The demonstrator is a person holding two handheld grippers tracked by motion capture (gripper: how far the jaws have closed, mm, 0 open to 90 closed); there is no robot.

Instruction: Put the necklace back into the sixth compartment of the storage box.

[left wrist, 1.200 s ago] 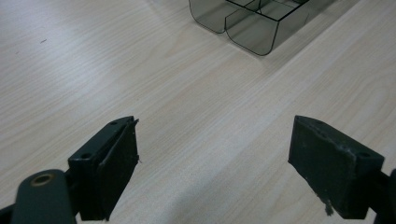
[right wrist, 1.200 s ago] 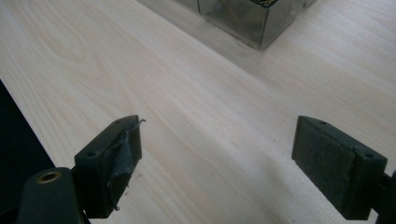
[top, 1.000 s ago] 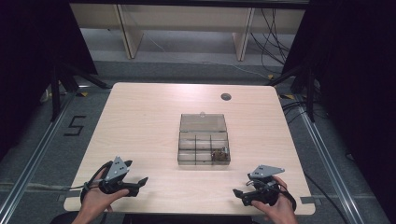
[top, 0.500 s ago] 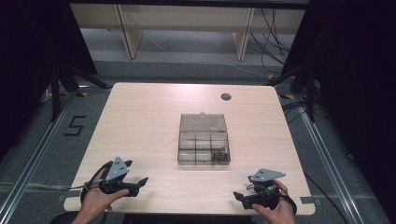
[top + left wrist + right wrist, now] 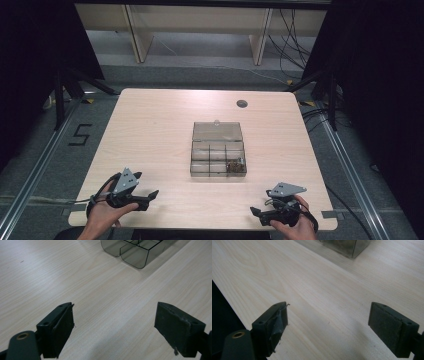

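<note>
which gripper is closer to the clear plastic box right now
Right, though only slightly. The right gripper sits near the table's front edge, just right of the clear plastic box. The left gripper is farther off to the box's left. Both are open and apart from it.

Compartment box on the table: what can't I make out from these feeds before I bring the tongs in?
- Small brownish contents in the compartment box: high view, too small to identify.
- The box's far part: left gripper view, cut off by the top edge.
- Most of the box: right gripper view, cut off by the top edge and blurred.
- Round dark spot on the table: high view, too small to tell hole from cap.
</note>
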